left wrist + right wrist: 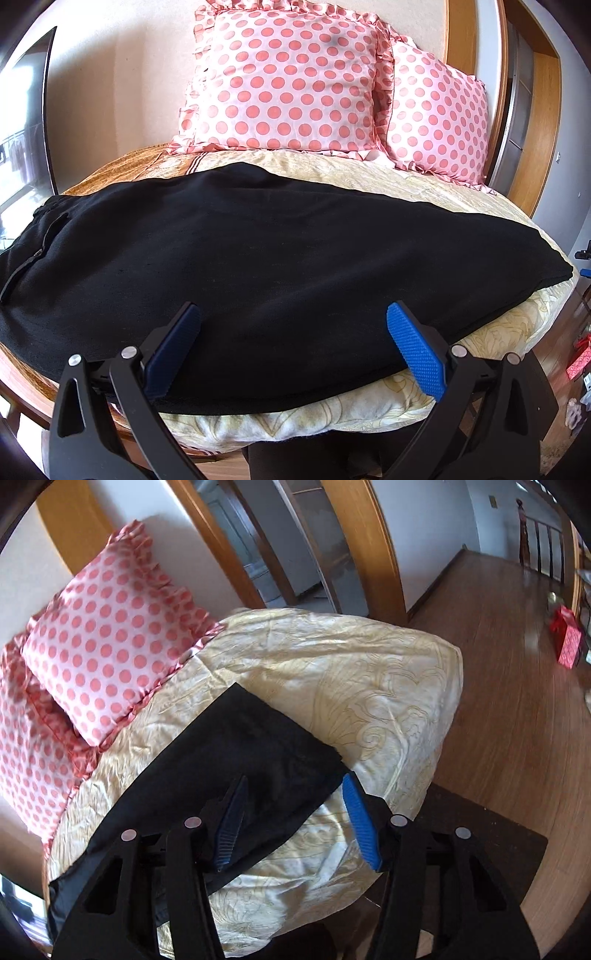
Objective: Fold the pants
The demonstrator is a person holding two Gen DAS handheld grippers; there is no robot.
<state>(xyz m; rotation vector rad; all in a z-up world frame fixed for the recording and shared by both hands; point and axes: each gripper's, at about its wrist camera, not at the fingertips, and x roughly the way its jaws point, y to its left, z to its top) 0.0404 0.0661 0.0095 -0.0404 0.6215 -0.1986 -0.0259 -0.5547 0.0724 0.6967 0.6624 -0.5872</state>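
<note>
So: black pants (258, 258) lie lengthwise across the cream quilt (424, 177), legs stacked one on the other by the look of the doubled edge, waistband toward the left of the left wrist view, hems at the right end near the bed's corner. Two pink dotted pillows (295, 81) stand behind, well apart from the cloth.

Left gripper (295, 347): jaws wide apart, poised over the near long edge, nothing between the pads. Whether the tips touch the cloth is hard to judge through this lens.

Right gripper (295, 816): jaws apart, empty, straddling the hem corner (325, 771); the right-hand pad sits over bare quilt, the left one over cloth. The view is a little smeared.

Risks from here:
- Closing at this spot may pinch quilt along with the hem, and the bedding lifts with the fold.
- Catching only the top layer at the hem would peel the legs apart and spoil the stack.
- Hem end lies near the mattress corner; a dragged pull could slide the pants off toward the wooden floor (498, 701).
- With the left jaws not clamped, the waist half is unanchored and may creep as the hem is carried over.
</note>
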